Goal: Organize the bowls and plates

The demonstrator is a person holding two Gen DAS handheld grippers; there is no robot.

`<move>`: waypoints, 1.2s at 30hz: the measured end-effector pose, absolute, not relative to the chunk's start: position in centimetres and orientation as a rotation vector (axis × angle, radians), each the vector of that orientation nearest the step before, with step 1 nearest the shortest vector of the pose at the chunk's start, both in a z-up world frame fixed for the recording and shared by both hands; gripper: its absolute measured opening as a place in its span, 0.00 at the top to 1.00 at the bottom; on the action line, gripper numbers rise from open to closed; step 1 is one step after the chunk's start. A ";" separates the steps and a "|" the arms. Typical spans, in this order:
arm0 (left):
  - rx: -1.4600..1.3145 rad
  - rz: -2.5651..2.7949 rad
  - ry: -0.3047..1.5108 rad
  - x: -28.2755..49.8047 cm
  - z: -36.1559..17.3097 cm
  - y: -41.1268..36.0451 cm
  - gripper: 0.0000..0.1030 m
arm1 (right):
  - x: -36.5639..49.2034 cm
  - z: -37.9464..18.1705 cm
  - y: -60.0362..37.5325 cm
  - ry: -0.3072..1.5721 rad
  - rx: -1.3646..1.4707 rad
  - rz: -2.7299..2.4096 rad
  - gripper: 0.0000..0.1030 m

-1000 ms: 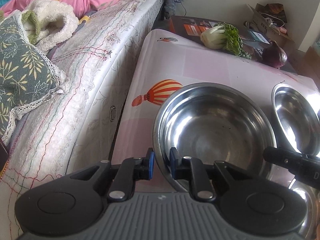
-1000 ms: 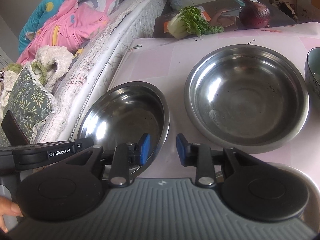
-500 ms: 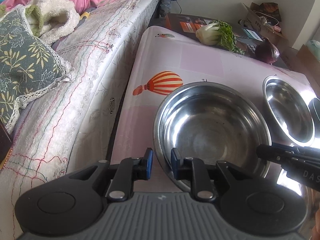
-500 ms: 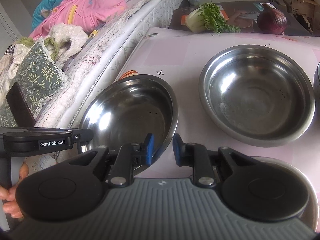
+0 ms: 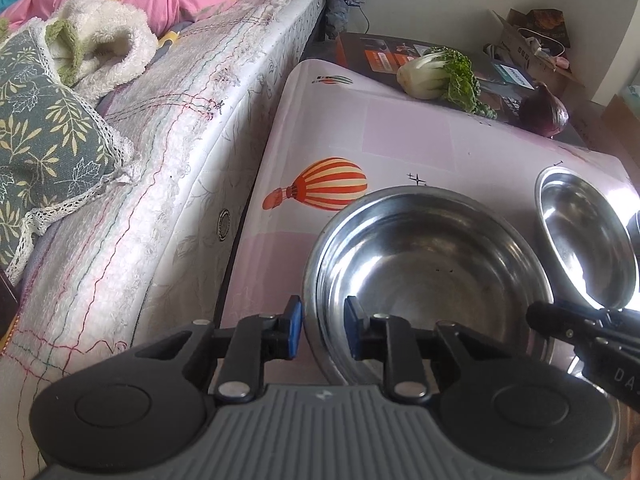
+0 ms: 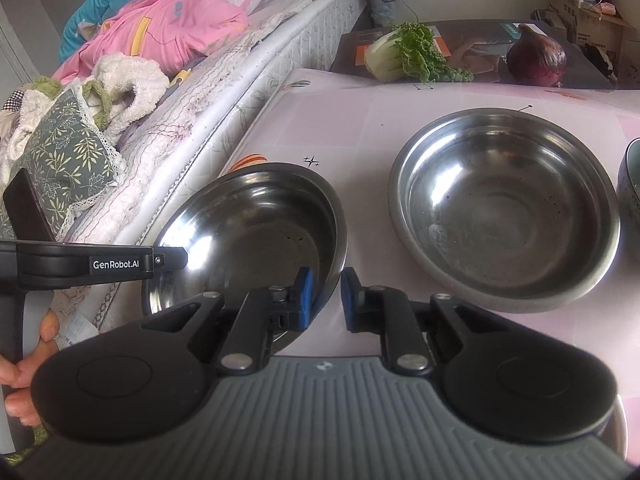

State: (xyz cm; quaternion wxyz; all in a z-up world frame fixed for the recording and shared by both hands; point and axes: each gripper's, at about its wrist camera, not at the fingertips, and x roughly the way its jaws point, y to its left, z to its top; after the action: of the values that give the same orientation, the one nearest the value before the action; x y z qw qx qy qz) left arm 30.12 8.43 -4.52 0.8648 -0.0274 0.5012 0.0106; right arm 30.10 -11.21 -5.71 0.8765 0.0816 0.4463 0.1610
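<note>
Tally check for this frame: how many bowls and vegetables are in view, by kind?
Steel bowls: 3 (the third shows only as a rim at the bottom right)
Grey bowl: 1 (cut off by the right edge)
Bok choy: 1
Red onion: 1
Total: 6

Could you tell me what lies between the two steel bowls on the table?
Nothing: the right wrist view shows bare pink tablecloth between the near steel bowl and the far one.

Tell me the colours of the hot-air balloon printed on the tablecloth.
The hot-air balloon has orange-red and cream stripes; it shows best in the left wrist view.
</note>
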 end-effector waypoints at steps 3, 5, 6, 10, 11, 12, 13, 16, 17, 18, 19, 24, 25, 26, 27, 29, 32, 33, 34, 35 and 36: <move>-0.048 0.018 1.059 30.0 -4.7 8.4 0.78 | 30.5 -5.8 -11.5 0.934 0.182 0.338 0.87; -0.045 0.023 1.069 30.2 -5.0 8.4 0.78 | 30.5 -5.9 -11.4 0.935 0.181 0.337 0.87; -0.045 0.025 1.077 30.3 -5.2 8.4 0.78 | 30.6 -6.0 -11.3 0.937 0.180 0.337 0.87; -0.030 0.037 1.095 30.7 -5.8 8.2 0.78 | 30.5 -6.2 -11.0 0.938 0.179 0.338 0.87; -0.030 0.040 1.094 30.6 -5.7 8.2 0.78 | 30.5 -6.2 -11.0 0.939 0.181 0.338 0.87; -0.030 0.037 1.090 30.5 -5.6 8.2 0.78 | 30.5 -6.2 -11.0 0.939 0.182 0.337 0.87; -0.030 0.033 1.083 30.4 -5.4 8.1 0.78 | 30.4 -6.1 -11.0 0.934 0.180 0.337 0.87; -0.024 0.023 1.070 29.9 -4.8 8.1 0.78 | 30.4 -6.0 -11.2 0.934 0.180 0.342 0.87; -0.019 0.022 1.069 29.8 -4.7 8.0 0.78 | 30.5 -6.1 -11.2 0.935 0.178 0.342 0.87; -0.014 0.021 1.070 29.8 -4.7 8.0 0.78 | 30.5 -6.1 -11.2 0.936 0.176 0.341 0.87; -0.010 0.021 1.073 29.8 -4.8 7.9 0.78 | 30.5 -6.2 -11.2 0.938 0.174 0.340 0.87; -0.019 0.025 1.087 30.1 -5.3 8.0 0.77 | 30.5 -6.4 -11.1 0.945 0.170 0.344 0.88; -0.019 0.027 1.087 30.2 -5.3 8.0 0.77 | 30.6 -6.4 -11.1 0.945 0.168 0.344 0.88; -0.018 0.029 1.087 30.3 -5.4 8.0 0.77 | 30.6 -6.4 -11.1 0.946 0.167 0.344 0.88; -0.018 0.032 1.086 30.5 -5.4 7.9 0.77 | 30.6 -6.4 -11.1 0.948 0.167 0.344 0.88; -0.017 0.036 1.088 30.8 -5.5 7.9 0.76 | 30.7 -6.4 -11.0 0.949 0.165 0.345 0.87; -0.019 0.041 1.088 31.2 -5.6 7.9 0.75 | 30.8 -6.4 -11.0 0.952 0.162 0.347 0.88; -0.020 0.044 1.088 31.4 -5.7 7.9 0.75 | 30.8 -6.5 -11.0 0.953 0.162 0.347 0.87; -0.022 0.046 1.089 31.5 -5.8 7.9 0.75 | 30.8 -6.5 -10.9 0.954 0.161 0.348 0.87; -0.028 0.046 1.091 31.6 -5.8 7.9 0.75 | 30.8 -6.5 -10.9 0.955 0.160 0.348 0.87; -0.031 0.043 1.094 31.7 -5.9 8.0 0.75 | 30.8 -6.5 -10.9 0.955 0.160 0.348 0.87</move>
State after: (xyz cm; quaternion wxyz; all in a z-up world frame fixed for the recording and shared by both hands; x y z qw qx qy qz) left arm 31.70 7.96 -5.89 0.8537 -0.0148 0.5202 0.0205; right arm 30.83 -10.90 -6.51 0.8706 0.0764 0.4566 0.1666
